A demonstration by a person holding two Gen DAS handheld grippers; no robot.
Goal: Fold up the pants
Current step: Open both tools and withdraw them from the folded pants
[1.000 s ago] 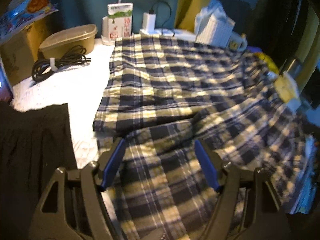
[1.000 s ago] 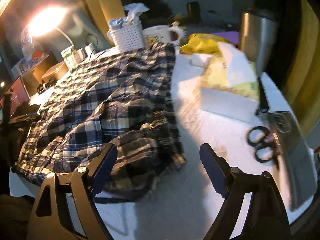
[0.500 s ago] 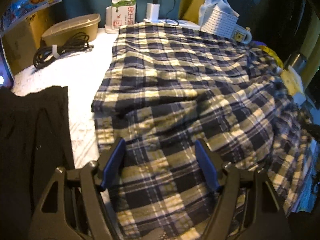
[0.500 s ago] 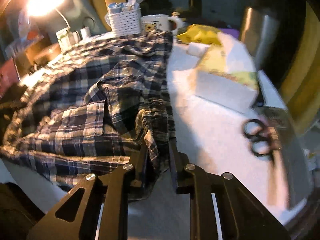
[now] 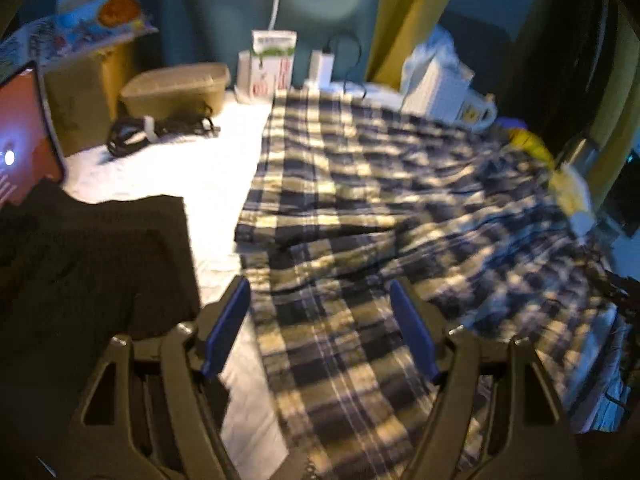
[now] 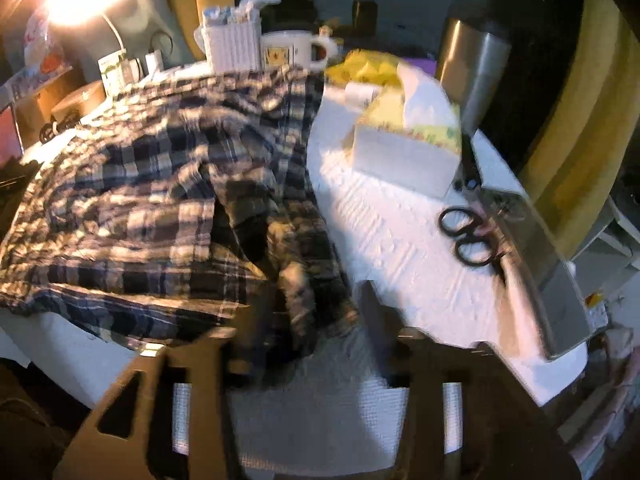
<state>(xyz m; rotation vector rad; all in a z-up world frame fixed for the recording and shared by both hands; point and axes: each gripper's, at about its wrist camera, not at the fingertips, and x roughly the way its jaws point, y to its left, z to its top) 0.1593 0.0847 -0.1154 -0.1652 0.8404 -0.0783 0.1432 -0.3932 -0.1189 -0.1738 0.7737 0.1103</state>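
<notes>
Left claw (image 5: 320, 312) over lengthwise pants (image 5: 360, 200)

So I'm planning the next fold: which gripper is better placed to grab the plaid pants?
Probably the left gripper: open, it straddles a flat leg of the plaid pants. The right gripper, opening, has bunched cloth between its fingers.

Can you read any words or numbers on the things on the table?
None can be read.
Carton: red marks and green print, too blurred.
Mug: a small picture, no clear words.
Snack bag: bright print, too blurred.
Red screen: white lines, too small.
</notes>
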